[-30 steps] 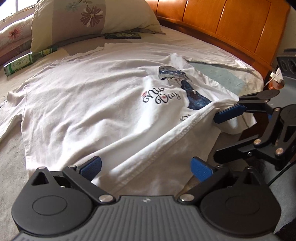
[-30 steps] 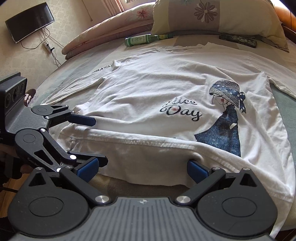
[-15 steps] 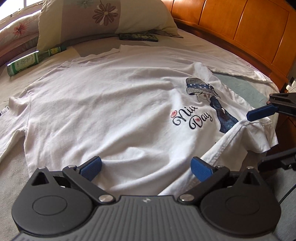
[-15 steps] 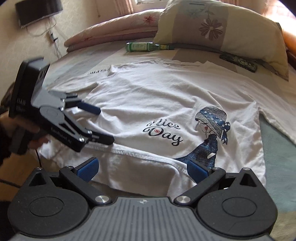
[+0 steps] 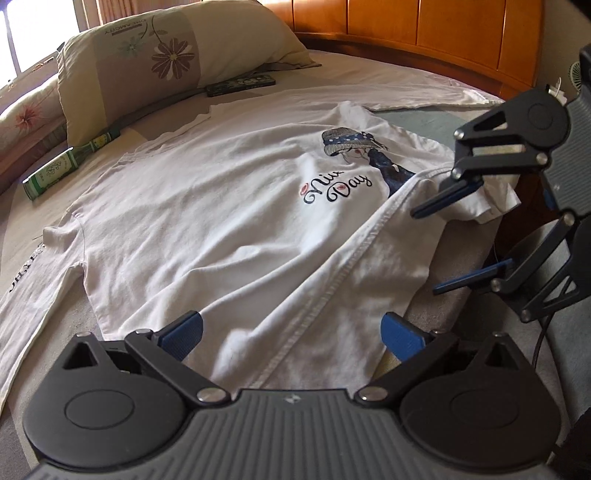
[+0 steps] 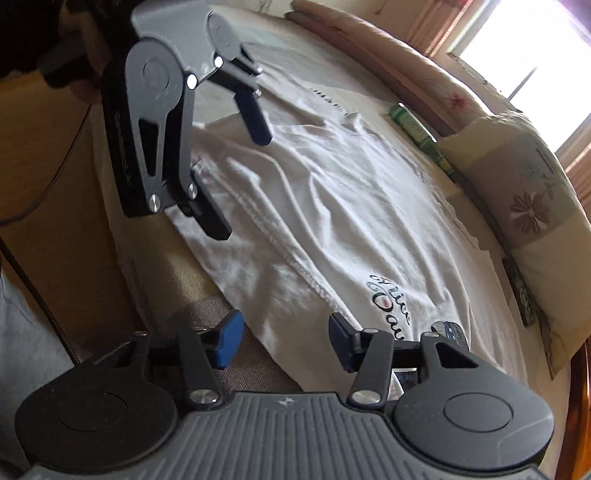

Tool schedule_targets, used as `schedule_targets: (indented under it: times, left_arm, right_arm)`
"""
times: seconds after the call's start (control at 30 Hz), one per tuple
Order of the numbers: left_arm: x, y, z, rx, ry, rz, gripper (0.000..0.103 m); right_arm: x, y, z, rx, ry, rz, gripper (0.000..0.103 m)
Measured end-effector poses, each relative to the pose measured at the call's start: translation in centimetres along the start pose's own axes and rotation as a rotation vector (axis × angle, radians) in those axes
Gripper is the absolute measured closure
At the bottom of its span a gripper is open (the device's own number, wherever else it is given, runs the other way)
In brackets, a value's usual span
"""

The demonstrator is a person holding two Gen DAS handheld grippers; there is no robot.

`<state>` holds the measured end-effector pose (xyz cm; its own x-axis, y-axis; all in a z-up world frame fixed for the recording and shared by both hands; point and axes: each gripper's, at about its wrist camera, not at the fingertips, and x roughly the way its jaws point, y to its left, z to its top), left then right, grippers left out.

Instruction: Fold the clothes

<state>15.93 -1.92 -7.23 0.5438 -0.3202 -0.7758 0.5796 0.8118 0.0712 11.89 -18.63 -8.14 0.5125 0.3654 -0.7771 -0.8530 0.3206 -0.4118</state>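
Observation:
A white long-sleeved shirt [image 5: 221, 221] with a printed figure and "Nice Day" lettering lies spread on the bed. Its hem [image 5: 332, 280] is folded up along the near edge. My left gripper [image 5: 291, 332] is open at the hem's left part, with cloth lying loosely between its blue pads. My right gripper [image 6: 284, 341] is at the hem's other corner; its jaws are closing with the shirt's edge between them, the pads still apart from the cloth. From the left wrist the right gripper [image 5: 426, 251] shows rolled on its side. The right wrist shows the left gripper [image 6: 242, 186].
A green bottle [image 5: 70, 166] lies at the far left by a flowered pillow [image 5: 166, 62]. A dark flat remote [image 5: 240, 84] rests beyond the shirt. A wooden headboard [image 5: 443, 33] curves round the bed's far side. The bed edge [image 6: 207, 302] drops away below the hem.
The right gripper has rolled onto its side and its jaws have narrowed around the hem corner. The left gripper has shifted along the hem, which now lies more bunched.

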Motion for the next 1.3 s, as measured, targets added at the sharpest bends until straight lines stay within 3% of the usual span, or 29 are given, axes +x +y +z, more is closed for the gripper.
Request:
schedule_targets:
  times: [0.1,0.13,0.17,0.2,0.4,0.6,0.7,0.77,0.97,1.07,1.1,1.13,1.3]
  left_arm:
    - [-0.6,-0.6,-0.1,0.002,-0.016,-0.018,0.001]
    - [-0.7,-0.8,-0.2,0.007,-0.022,-0.024,0.001]
    - [-0.8,-1.0,-0.2,0.012,-0.028,-0.033,0.001]
    - [-0.9,-1.3,-0.2,0.018,-0.035,-0.043,0.001]
    - [0.4,-3.0,-0.1,0.061,-0.041,-0.067,0.001]
    - [2.6,-2.5,0.5,0.095,-0.016,0.043,0.001]
    - [3.0,-1.4,0.4,0.059,-0.001,0.055,0.001]
    - [3.1,-0.8,0.2,0.037,0.002,0.056,0.001]
    - [2.9,-0.2,0.3,-0.011,-0.005,0.018,0.001]
    - [2.1,-0.5,0.4,-0.017,-0.017,0.000,0.001]
    - [1.8,-0.6,0.4,-0.019,-0.021,-0.004,0.001]
    - [1.5,-0.7,0.3,-0.019,-0.026,-0.012,0.001]
    - [1.4,-2.6,0.2,0.046,-0.059,-0.038,0.001]
  right_arm:
    - [1.3,0.5,-0.1,-0.052,0.043,0.023,0.061]
    - [1.5,0.5,0.0,-0.051,0.039,0.036,0.072]
    - [1.6,0.3,0.1,-0.039,0.037,0.042,0.093]
    - [1.5,0.0,0.3,-0.018,0.037,0.042,0.097]
    - [0.1,-2.8,1.3,0.138,-0.042,0.048,0.097]
    - [0.4,-4.7,1.4,0.210,-0.056,0.039,0.097]
    - [0.6,-3.5,0.8,0.157,-0.028,0.033,0.085]
    - [0.5,-2.4,0.2,0.103,-0.013,0.033,0.072]
    - [1.7,0.2,-0.3,-0.073,0.029,-0.018,0.070]
    - [2.3,1.2,0.0,-0.172,0.032,-0.052,0.072]
    - [2.3,1.4,0.2,-0.189,0.033,-0.057,0.078]
    - [2.3,1.5,0.3,-0.194,0.034,-0.057,0.099]
    - [1.1,0.3,0.6,-0.111,0.003,-0.038,0.098]
